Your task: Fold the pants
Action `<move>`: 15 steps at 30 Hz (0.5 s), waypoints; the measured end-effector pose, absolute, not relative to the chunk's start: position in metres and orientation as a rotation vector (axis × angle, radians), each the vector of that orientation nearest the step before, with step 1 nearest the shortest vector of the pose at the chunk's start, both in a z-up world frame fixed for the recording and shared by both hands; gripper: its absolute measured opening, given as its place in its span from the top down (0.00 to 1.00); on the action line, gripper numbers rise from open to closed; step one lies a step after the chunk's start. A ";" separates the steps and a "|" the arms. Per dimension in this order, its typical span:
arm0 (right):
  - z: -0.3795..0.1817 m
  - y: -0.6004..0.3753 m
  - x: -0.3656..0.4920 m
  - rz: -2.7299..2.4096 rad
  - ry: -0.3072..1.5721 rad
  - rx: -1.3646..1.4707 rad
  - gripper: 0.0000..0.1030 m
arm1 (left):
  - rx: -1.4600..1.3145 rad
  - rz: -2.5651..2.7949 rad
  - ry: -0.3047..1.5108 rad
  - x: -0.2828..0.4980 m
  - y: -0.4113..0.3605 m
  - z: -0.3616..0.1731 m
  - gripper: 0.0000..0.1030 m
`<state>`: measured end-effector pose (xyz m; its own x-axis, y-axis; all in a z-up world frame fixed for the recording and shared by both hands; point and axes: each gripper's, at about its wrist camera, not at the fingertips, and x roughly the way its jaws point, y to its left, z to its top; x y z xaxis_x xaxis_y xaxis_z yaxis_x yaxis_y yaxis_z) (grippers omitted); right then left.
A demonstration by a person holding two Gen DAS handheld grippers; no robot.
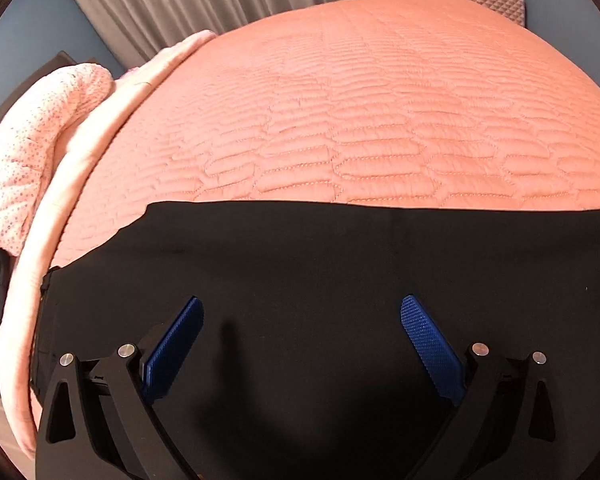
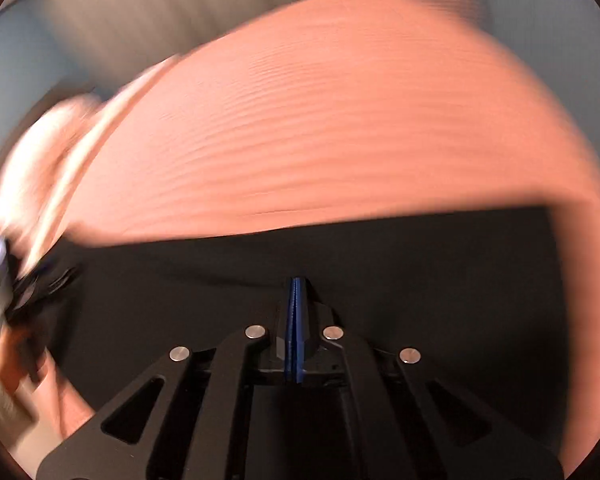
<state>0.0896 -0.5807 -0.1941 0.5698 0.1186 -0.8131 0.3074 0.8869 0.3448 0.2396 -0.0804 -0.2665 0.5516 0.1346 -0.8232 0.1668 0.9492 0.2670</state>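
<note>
I see the black pants (image 1: 340, 264) flat on the bed (image 1: 360, 100) near its front edge, apparently already folded once. My left gripper (image 1: 302, 344) hovers spread wide; my right gripper (image 2: 296, 320) is pinched together, empty. Further folds likely remain.
</note>
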 end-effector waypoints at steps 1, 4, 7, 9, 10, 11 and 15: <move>-0.182 -0.604 0.068 -0.270 0.959 0.481 1.00 | 0.325 -0.024 0.994 0.240 -0.079 -0.266 0.05; -0.157 -0.594 0.052 -0.229 0.933 0.391 0.94 | 0.322 0.005 0.945 0.229 -0.089 -0.254 0.06; -0.173 -0.559 0.071 -0.046 0.993 0.308 0.95 | 0.248 -0.042 0.926 0.216 -0.113 -0.245 0.06; -0.190 -0.565 0.059 -0.106 1.029 0.246 0.98 | 0.272 -0.059 0.942 0.204 -0.136 -0.247 0.06; -0.187 -0.576 0.044 -0.131 0.999 0.306 0.98 | 0.303 -0.062 0.953 0.199 -0.144 -0.248 0.06; -0.177 -0.593 0.026 -0.230 0.990 0.353 0.98 | 0.326 -0.077 0.953 0.194 -0.150 -0.247 0.06; -0.152 -0.600 -0.065 -0.274 0.922 0.551 0.78 | 0.359 -0.153 0.913 0.156 -0.166 -0.237 0.06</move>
